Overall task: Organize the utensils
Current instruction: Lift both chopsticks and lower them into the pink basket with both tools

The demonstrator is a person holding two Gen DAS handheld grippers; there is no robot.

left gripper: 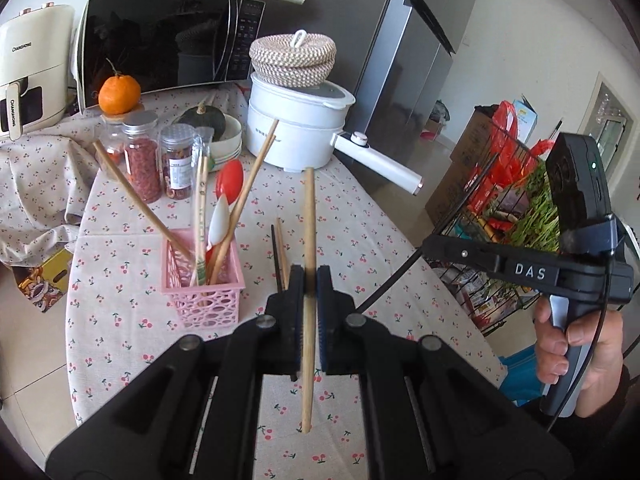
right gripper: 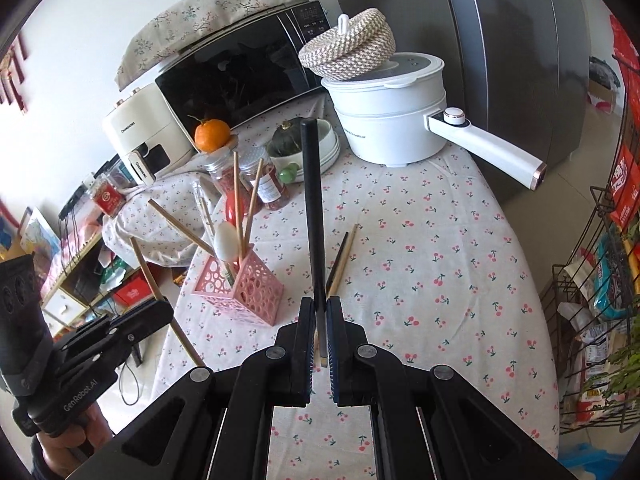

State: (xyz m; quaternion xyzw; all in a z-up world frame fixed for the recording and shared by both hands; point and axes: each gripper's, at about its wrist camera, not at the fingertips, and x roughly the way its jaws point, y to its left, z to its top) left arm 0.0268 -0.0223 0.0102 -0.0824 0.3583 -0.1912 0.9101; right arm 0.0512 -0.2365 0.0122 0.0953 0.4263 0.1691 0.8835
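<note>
My left gripper (left gripper: 308, 276) is shut on a light wooden chopstick (left gripper: 308, 220), held above the cherry-print tablecloth (left gripper: 380, 240). To its left stands a pink basket (left gripper: 208, 296) with several chopsticks, a red spoon (left gripper: 230, 178) and a white spoon (left gripper: 220, 216). My right gripper (right gripper: 319, 306) is shut on a black chopstick (right gripper: 312, 200) that points up and away. One wooden and one black chopstick (right gripper: 340, 264) lie together on the cloth just beyond it. The pink basket (right gripper: 248, 288) sits to the left, where the left gripper (right gripper: 164, 304) shows with its wooden chopstick (right gripper: 160, 292).
A white electric pot (left gripper: 296, 128) with a long handle (left gripper: 380, 164) stands at the back, a woven basket on its lid. Jars (left gripper: 140, 160), an orange (left gripper: 119, 94), a bowl with a pumpkin and a microwave (left gripper: 160, 40) crowd the back left. A wire rack (right gripper: 592, 300) of groceries stands off the table's right edge.
</note>
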